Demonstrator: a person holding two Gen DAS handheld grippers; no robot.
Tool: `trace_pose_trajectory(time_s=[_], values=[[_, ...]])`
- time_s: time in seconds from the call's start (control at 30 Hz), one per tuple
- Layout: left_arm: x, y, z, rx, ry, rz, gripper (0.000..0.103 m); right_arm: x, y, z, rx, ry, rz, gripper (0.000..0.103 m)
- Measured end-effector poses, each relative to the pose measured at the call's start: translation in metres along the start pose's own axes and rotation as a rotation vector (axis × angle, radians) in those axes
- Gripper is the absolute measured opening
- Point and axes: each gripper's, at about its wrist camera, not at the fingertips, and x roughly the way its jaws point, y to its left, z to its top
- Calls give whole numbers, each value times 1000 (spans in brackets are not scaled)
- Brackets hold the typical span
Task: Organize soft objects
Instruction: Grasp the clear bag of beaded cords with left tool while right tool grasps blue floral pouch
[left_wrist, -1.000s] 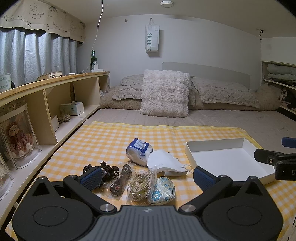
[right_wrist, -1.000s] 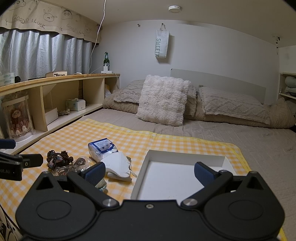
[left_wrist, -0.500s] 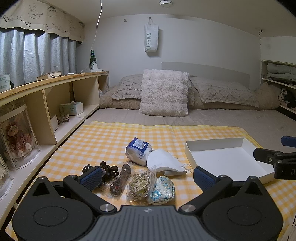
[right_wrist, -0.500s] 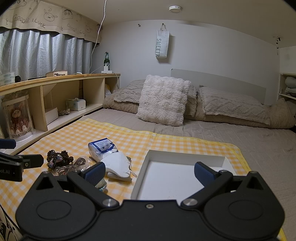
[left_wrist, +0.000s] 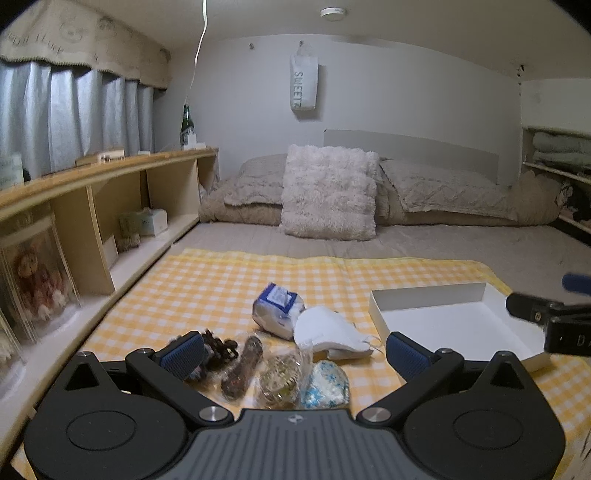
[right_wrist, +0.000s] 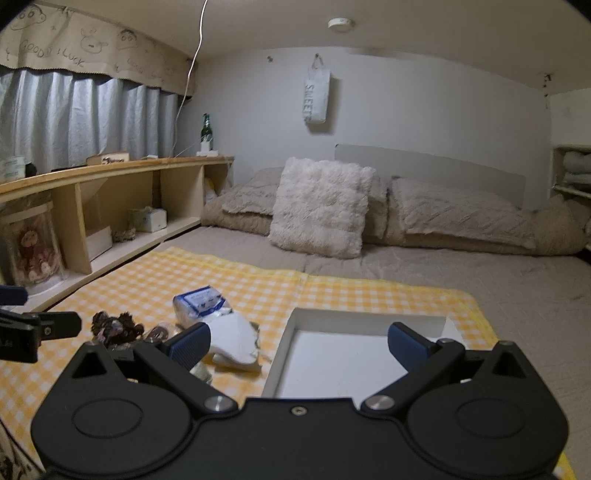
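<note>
Left tool (left_wrist: 291, 350) wide, crinkly, perhaps plastic bags (left_wrist: 280, 373)

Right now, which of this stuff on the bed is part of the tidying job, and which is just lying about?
Part of the job:
white box
face mask
tissue pack
floral pouch
dark scrunchies
two bagged items

Just lying about:
fluffy pillow
green bottle
hanging bag
doll case
</note>
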Motion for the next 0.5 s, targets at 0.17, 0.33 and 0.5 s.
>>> trace_pose_trajectory(time_s=[0.17,0.33,0.5], values=[[-5,10,19,51,-58,11,103,0,2,10,-34,-51,38,103],[6,22,44,52,-97,2,103,10,-4,36,-24,-81,102,103],[31,29,70,86,-62,16,103,38,-1,58,-61,-89,128,103]])
